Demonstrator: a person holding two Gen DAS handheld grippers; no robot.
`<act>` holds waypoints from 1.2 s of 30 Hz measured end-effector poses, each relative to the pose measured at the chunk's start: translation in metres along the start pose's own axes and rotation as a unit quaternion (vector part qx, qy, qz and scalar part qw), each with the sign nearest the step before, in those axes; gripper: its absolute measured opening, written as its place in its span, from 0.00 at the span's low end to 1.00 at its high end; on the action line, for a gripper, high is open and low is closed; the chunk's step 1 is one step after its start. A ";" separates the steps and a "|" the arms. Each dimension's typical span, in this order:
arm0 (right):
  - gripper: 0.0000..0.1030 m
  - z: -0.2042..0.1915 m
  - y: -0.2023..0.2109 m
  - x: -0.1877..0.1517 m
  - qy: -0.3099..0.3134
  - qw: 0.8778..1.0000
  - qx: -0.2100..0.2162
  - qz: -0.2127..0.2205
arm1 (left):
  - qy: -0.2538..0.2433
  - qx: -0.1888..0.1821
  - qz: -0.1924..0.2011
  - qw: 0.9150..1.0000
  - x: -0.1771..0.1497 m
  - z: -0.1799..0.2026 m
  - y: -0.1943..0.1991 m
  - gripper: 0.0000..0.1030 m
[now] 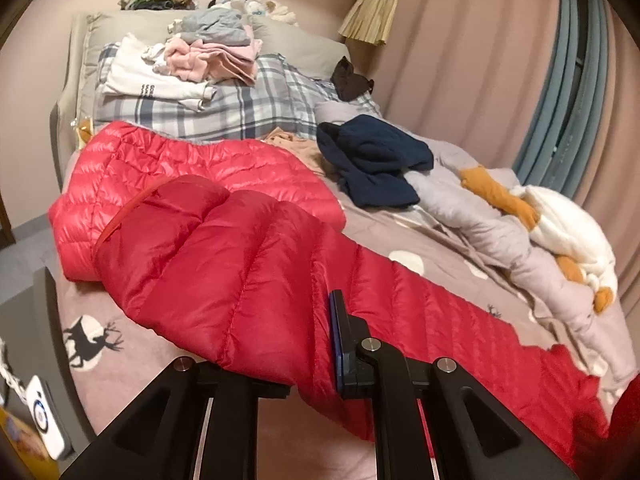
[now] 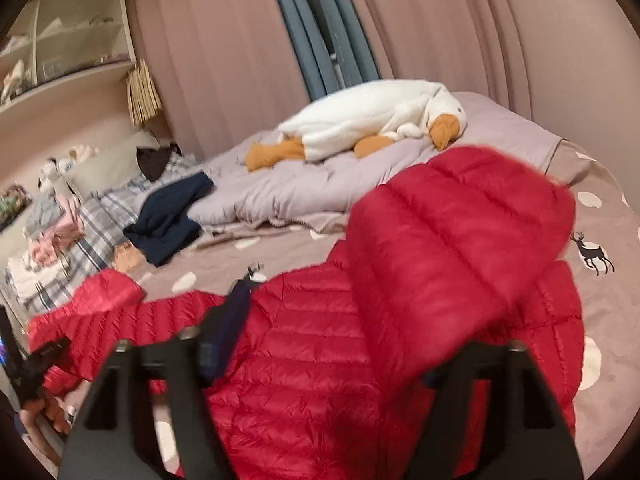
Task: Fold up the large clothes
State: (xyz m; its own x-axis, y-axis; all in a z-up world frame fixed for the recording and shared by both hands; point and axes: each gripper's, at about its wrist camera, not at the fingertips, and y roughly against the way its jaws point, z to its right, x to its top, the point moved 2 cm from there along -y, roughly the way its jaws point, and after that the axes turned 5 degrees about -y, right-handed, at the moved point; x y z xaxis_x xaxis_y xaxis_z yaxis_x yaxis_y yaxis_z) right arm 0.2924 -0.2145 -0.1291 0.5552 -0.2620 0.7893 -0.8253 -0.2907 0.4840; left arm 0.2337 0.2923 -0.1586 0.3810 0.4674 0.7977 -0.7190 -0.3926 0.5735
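The left gripper [image 1: 316, 364] is pinched tight on a puffy red jacket [image 1: 224, 264]. The jacket lies across a bed [image 1: 460, 240] with a pinkish sheet that has white dots and a black deer [image 1: 94, 340] on it. A dark blue top [image 1: 372, 160] sits just past the jacket. A white toy goose [image 1: 568, 232] with orange feet lies on a grey blanket [image 1: 480, 216] at the right. A pile of folded clothes [image 1: 188, 64] rests on a checked pillow [image 1: 240, 108] far back.
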 end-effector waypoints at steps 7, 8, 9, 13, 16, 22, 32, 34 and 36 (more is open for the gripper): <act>0.86 0.015 0.046 0.032 0.021 0.999 0.034 0.024 | -0.022 0.005 0.003 1.000 -0.006 0.018 -0.002 0.10; 0.86 0.010 0.051 0.031 0.037 0.998 0.047 0.031 | -0.022 0.002 0.000 1.000 -0.007 0.020 -0.003 0.10; 0.86 0.004 0.053 0.029 0.052 0.996 0.058 0.030 | -0.022 -0.002 -0.003 1.000 -0.009 0.023 -0.004 0.10; 0.84 0.003 0.045 0.028 0.062 0.997 0.031 0.027 | -0.024 -0.014 -0.013 1.000 -0.011 0.030 -0.003 0.10; 0.85 0.029 0.032 0.030 0.012 0.999 -0.024 0.027 | -0.022 -0.013 -0.005 1.000 -0.009 0.028 0.000 0.10; 0.82 0.107 -0.029 0.029 -0.099 0.989 -0.107 -0.011 | -0.014 -0.024 -0.009 1.000 -0.010 0.019 -0.003 0.10; 0.60 0.065 -0.187 -0.048 0.032 0.980 -0.123 -0.154 | -0.055 -0.006 -0.003 0.998 -0.013 0.026 -0.022 0.10; 0.60 0.051 -0.186 -0.060 0.026 0.982 -0.097 -0.160 | -0.063 -0.001 -0.005 0.998 -0.018 0.028 -0.024 0.10; 0.59 0.038 -0.181 -0.066 0.025 0.982 -0.073 -0.172 | -0.056 -0.004 -0.011 0.998 -0.021 0.028 -0.024 0.10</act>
State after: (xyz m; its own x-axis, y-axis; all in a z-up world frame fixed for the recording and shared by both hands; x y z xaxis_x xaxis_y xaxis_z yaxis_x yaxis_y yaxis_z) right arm 0.4091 -0.1798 -0.2833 0.8015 -0.1247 0.5849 -0.5973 -0.2175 0.7720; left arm 0.2594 0.2695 -0.1840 0.4593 0.3839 0.8010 -0.7143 -0.3764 0.5900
